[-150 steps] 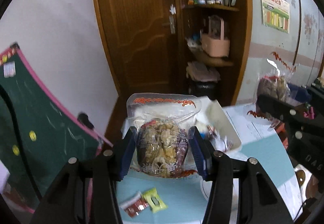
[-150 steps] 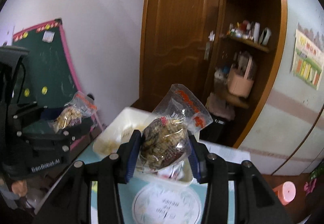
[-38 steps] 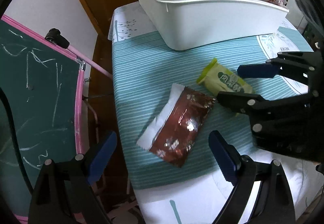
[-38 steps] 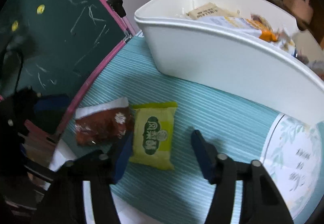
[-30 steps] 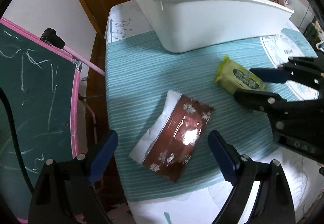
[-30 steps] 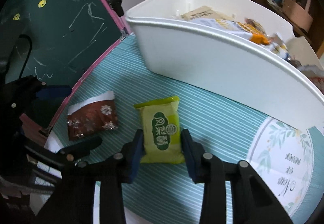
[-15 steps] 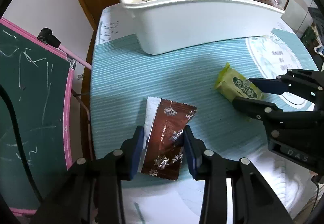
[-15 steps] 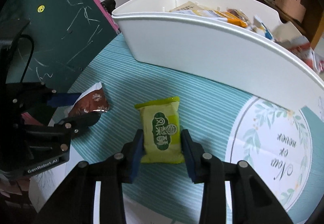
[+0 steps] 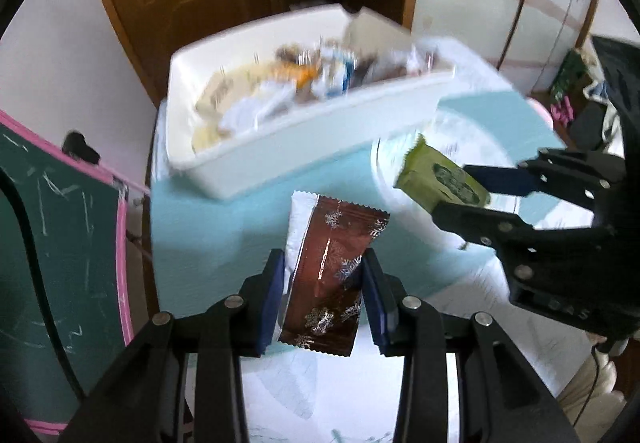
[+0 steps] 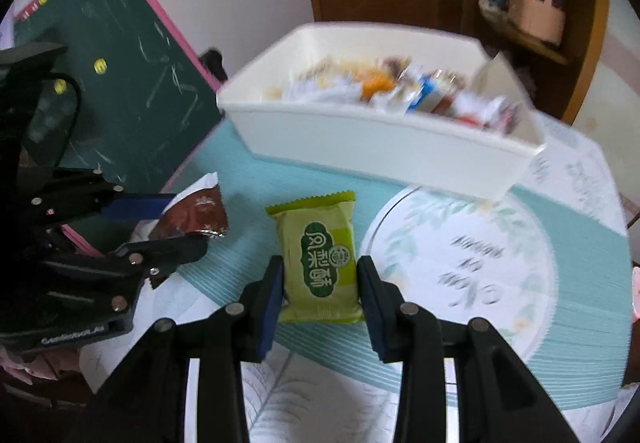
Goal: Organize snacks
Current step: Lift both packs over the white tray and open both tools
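My left gripper (image 9: 323,297) is shut on a brown snack packet (image 9: 334,275) with silver snowflakes and a white end, held above the table. The brown packet also shows in the right wrist view (image 10: 196,213). My right gripper (image 10: 319,297) is shut on a green snack packet (image 10: 322,263), lifted off the table; it also shows at the right of the left wrist view (image 9: 438,179). A white bin (image 9: 304,147) with several snacks stands behind both; it shows in the right wrist view too (image 10: 384,151).
The table has a teal striped cloth (image 10: 248,179) with a white round print (image 10: 460,255). A green chalkboard (image 10: 120,71) with a pink frame leans at the left table edge. A wooden door and shelves stand behind.
Both grippers closed on their packets and lifted them off the table toward the white bin. Five seconds ago each held a clear bag of snacks.
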Demonstrator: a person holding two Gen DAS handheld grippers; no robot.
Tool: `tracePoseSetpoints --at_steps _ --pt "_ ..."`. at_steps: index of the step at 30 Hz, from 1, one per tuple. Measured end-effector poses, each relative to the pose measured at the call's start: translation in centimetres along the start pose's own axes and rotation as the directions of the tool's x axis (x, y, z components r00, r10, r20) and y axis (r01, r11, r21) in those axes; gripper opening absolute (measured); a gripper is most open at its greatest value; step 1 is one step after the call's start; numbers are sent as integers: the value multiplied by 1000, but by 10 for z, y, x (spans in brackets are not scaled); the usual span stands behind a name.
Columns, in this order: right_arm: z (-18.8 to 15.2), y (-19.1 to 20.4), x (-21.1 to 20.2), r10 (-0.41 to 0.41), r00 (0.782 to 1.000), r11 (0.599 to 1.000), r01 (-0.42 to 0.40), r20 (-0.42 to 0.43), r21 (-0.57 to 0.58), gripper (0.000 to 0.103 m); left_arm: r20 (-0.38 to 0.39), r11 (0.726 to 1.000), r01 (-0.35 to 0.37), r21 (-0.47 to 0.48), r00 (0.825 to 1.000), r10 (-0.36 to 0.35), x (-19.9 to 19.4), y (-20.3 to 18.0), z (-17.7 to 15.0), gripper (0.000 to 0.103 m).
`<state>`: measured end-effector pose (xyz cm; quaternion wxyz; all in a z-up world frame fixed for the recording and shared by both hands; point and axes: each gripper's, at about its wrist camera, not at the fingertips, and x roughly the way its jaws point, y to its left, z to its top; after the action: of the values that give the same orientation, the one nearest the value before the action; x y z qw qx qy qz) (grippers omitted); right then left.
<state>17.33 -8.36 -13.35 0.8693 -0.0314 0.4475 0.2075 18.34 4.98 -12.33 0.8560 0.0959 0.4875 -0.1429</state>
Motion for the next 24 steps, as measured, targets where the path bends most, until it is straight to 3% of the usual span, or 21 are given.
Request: tracePoseSetpoints --at_steps 6,14,24 --pt "41 -21 -50 -50 991 998 53 125 -19 37 105 996 -54 -73 993 61 -35 4 59 36" --pt "129 -44 -102 -123 946 992 129 301 -2 37 235 980 -105 -166 961 143 -85 20 141 36" --pt "192 -59 -112 -182 909 982 189 374 19 37 303 974 -145 -174 933 193 -96 16 209 36"
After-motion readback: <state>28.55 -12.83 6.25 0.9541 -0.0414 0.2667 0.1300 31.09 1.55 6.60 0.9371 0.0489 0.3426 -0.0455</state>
